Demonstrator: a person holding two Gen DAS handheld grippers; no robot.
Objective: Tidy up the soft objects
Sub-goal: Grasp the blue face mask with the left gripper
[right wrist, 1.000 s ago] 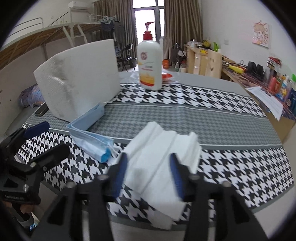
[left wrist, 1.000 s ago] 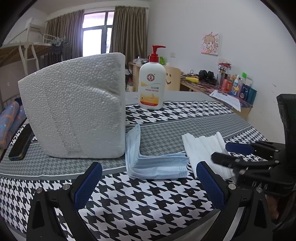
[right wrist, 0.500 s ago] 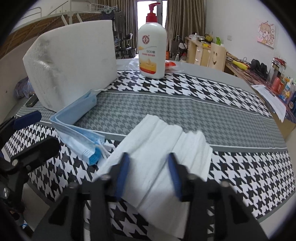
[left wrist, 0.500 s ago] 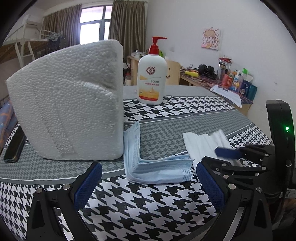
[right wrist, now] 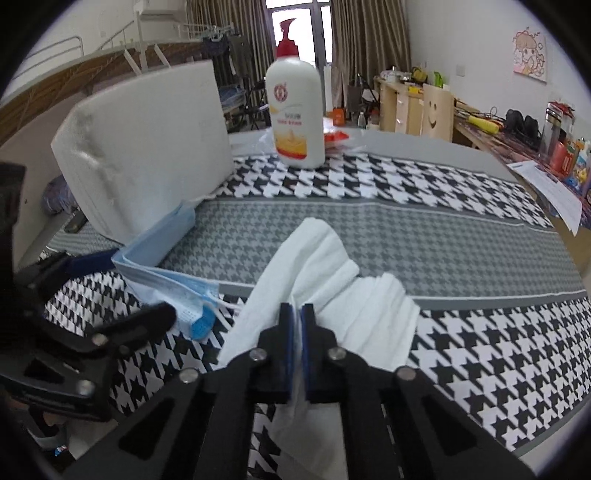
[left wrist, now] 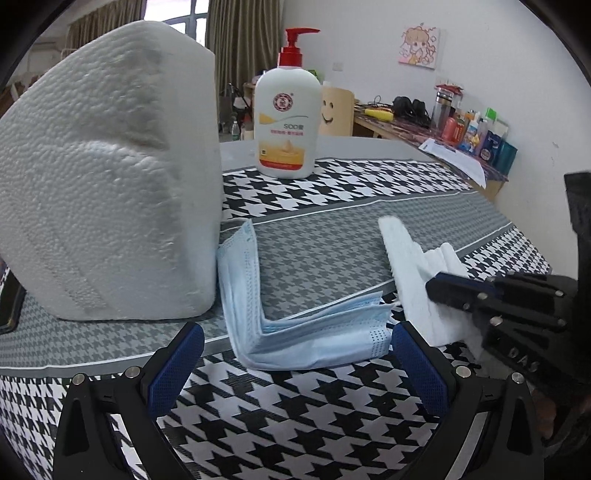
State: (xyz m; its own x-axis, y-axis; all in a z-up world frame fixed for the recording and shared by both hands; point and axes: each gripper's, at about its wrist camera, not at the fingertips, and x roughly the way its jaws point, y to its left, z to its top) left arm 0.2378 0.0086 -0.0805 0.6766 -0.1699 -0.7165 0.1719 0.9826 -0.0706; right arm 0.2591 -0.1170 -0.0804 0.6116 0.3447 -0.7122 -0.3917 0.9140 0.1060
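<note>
Houndstooth desk (left wrist: 332, 398) underneath. Foam block (left wrist: 107, 184) upright at left, bent masks (left wrist: 295, 325) leaning against its foot. Pump bottle (left wrist: 288, 122) behind. White cloth (right wrist: 332, 280) on desk right of masks, bunched, clamped in right tool (right wrist: 295, 343). Left tool (left wrist: 295, 369) spread wide before masks, holding nothing.

lotion bottle (left wrist: 287, 110), houndstooth tablecloth (left wrist: 295, 387), phone (left wrist: 9, 306)

white wall (left wrist: 498, 44) | curtained window (right wrist: 295, 22) – daylight | wooden desk (right wrist: 402, 99) | cartoon picture (left wrist: 419, 47)
</note>
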